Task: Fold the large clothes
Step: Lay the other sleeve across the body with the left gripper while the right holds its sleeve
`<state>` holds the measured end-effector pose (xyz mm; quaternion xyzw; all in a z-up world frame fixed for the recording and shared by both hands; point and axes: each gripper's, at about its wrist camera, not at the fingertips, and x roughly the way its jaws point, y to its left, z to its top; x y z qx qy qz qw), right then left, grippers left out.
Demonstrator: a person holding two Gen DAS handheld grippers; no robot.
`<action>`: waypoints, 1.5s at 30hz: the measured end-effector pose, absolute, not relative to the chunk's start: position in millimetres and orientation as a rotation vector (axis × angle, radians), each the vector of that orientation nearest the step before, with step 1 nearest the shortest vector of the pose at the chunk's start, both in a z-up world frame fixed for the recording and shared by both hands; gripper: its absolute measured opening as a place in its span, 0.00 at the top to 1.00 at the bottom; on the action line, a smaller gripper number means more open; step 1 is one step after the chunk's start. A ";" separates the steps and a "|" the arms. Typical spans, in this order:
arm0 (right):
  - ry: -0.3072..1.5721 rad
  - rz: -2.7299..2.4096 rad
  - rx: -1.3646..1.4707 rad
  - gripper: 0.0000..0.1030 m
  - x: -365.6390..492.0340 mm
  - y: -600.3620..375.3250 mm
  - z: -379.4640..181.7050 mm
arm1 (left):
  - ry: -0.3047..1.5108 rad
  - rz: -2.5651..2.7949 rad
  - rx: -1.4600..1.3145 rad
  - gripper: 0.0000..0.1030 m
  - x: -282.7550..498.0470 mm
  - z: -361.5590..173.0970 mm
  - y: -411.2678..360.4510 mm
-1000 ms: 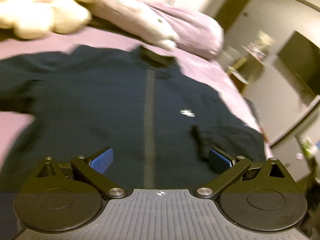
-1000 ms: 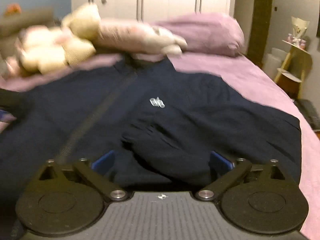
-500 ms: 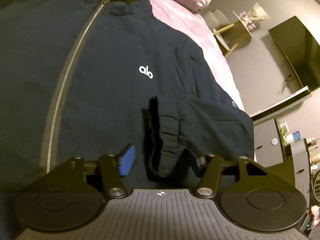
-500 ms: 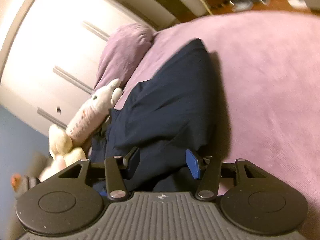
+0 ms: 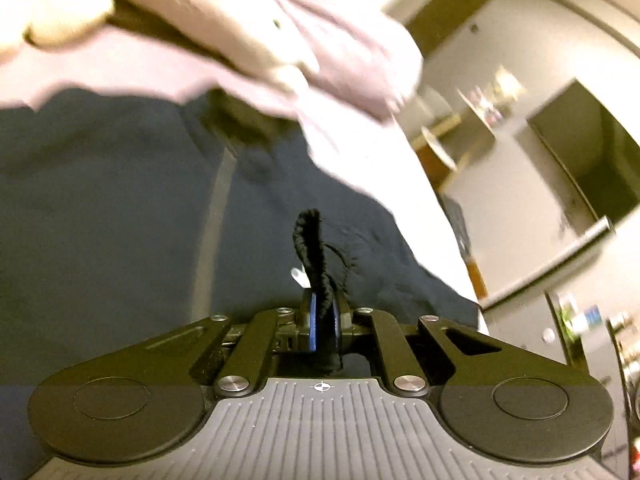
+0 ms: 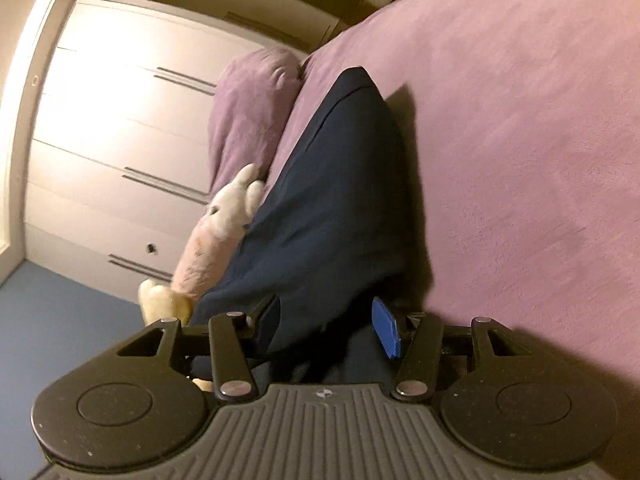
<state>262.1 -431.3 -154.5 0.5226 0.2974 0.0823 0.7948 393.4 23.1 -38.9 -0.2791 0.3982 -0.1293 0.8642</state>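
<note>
On the purple bed (image 6: 520,128), spread front-up: one dark navy zip jacket (image 5: 112,216), collar toward the pillow (image 6: 248,120) at 12 o'clock in the left wrist view, hem toward the camera at 6 o'clock.

Long axis: collar to hem, marked by the zipper line (image 5: 212,216), which runs close to straight from 12 to 6 o'clock in the left view. In the right wrist view the camera is rolled, so the same garment stretches from about 1 o'clock down to 6 o'clock.

Left tool (image 5: 322,322): fingers together, clamped on the ribbed sleeve cuff (image 5: 310,240), which stands up out of the grip above the jacket front, just right of the zipper.

Right tool (image 6: 326,330): fingers half apart with a thick bunch of the jacket's side fabric between them; the blue pad (image 6: 386,328) at 3 o'clock appears to rest against the cloth, judged a grip on a bulky fold, though the far pad is hidden.

Progress, as judged: early. One sleeve appears brought in over the body; the zipper and much of the front lie exposed, so side folds and the hem-to-collar fold remain.

Also present: soft toy (image 6: 216,240) at the collar end, wardrobe (image 6: 120,120) behind, both clear of the work.
</note>
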 end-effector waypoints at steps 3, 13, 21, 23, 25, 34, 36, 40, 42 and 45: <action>0.657 0.222 1.093 0.48 274.2 -414.4 -147.8 | 0.783 -0.172 -0.569 0.91 386.3 -22.2 59.6; 0.700 0.263 1.129 0.45 319.6 -378.4 -150.6 | 0.735 -0.023 -0.579 0.91 373.5 -6.9 129.6; 0.752 0.254 1.144 0.45 351.5 -353.6 -160.3 | 0.718 -0.004 -0.636 0.91 374.7 -3.3 157.1; 0.710 0.203 1.174 0.45 357.2 -354.7 -163.3 | 0.728 -0.004 -0.616 0.90 377.6 -4.1 157.7; 0.699 0.169 1.173 0.54 366.4 -356.7 -162.9 | 0.737 0.001 -0.595 0.90 381.0 -8.2 157.5; 0.566 0.040 0.832 0.92 365.0 -378.7 -119.6 | 0.801 -0.041 -0.422 0.90 406.4 -69.8 111.8; 0.611 -0.026 0.666 0.92 366.1 -369.6 -124.7 | 0.822 -0.007 -0.311 0.89 414.4 -87.6 92.3; 0.609 -0.049 0.527 0.94 367.4 -362.4 -130.1 | 0.784 0.000 -0.181 0.89 420.9 -97.4 73.1; 0.587 -0.058 0.482 0.94 371.6 -357.6 -125.0 | 0.731 -0.005 -0.170 0.89 422.4 -89.1 70.5; 0.524 -0.082 0.513 0.94 371.3 -356.1 -123.3 | 0.665 0.005 -0.128 0.88 430.3 -79.1 64.2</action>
